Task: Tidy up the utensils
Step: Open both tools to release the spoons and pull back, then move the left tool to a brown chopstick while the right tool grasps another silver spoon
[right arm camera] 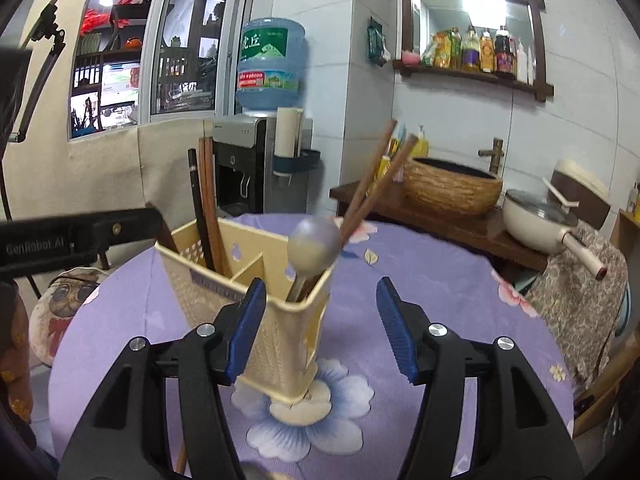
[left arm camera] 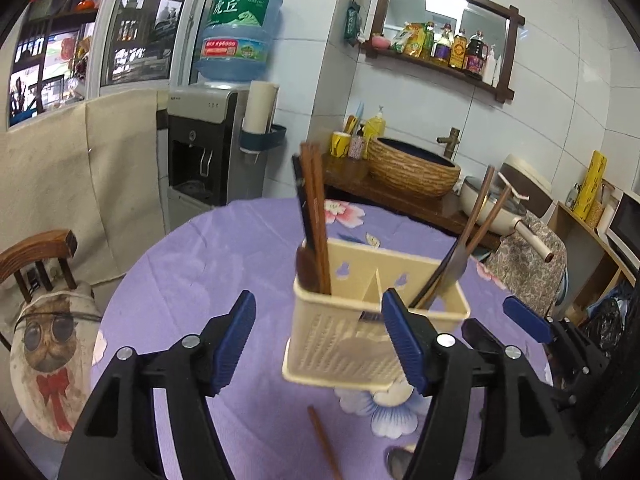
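Observation:
A cream two-compartment utensil caddy (left arm camera: 340, 344) stands on the purple flowered tablecloth (left arm camera: 208, 264). Its left compartment holds dark chopsticks (left arm camera: 316, 216). The right one holds a brown chopstick pair (left arm camera: 480, 216) and a metal spoon (right arm camera: 314, 250), bowl end up. My left gripper (left arm camera: 320, 344) is open, and the caddy sits just beyond its fingers without being pressed. My right gripper (right arm camera: 320, 328) is open too, with the caddy (right arm camera: 256, 280) by its left finger. A loose chopstick (left arm camera: 324, 444) and a metal spoon (left arm camera: 400, 462) lie on the cloth near me. The right gripper (left arm camera: 504, 320) also shows in the left wrist view.
A wooden chair with an owl cushion (left arm camera: 52, 356) stands at the table's left. Behind the table are a water dispenser (left arm camera: 204, 152) and a counter with a woven basin (left arm camera: 412, 168). A pan (left arm camera: 504, 216) and a patterned cloth (left arm camera: 532, 264) are at the right.

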{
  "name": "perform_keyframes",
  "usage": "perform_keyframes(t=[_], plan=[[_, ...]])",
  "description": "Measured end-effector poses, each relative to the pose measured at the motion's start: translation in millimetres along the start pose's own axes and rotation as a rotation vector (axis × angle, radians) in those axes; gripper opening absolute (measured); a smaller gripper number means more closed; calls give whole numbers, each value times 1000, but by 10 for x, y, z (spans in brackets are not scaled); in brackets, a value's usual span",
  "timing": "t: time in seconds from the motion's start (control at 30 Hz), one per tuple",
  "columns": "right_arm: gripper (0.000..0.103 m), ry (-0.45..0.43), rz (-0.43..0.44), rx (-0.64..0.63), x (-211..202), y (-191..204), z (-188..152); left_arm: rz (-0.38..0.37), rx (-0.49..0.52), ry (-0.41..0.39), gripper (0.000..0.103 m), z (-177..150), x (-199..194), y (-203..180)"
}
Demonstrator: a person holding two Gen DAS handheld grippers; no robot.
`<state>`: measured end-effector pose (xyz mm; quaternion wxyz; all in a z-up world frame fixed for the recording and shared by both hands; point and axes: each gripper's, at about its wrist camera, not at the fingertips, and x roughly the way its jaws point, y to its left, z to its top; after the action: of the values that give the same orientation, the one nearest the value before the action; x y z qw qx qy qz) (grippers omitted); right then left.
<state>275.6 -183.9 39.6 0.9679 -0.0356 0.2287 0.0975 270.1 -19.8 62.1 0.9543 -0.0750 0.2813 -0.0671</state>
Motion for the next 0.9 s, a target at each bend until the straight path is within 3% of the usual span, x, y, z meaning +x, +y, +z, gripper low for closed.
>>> perform_keyframes(t=[0.17, 0.33, 0.53, 0.9], plan=[[66, 147, 61, -9, -98, 75, -365, 57, -6, 44, 78, -366, -64, 143], [66, 290, 96, -48, -75, 236, -803, 93, 9, 152, 78, -789, -17, 240], [66, 441, 135, -53, 50, 298, -1130, 133, 11, 181, 78, -1003, -93, 348], [62, 515, 152, -59, 193, 345, -1300, 135, 3, 224, 78, -1180, -74, 392]])
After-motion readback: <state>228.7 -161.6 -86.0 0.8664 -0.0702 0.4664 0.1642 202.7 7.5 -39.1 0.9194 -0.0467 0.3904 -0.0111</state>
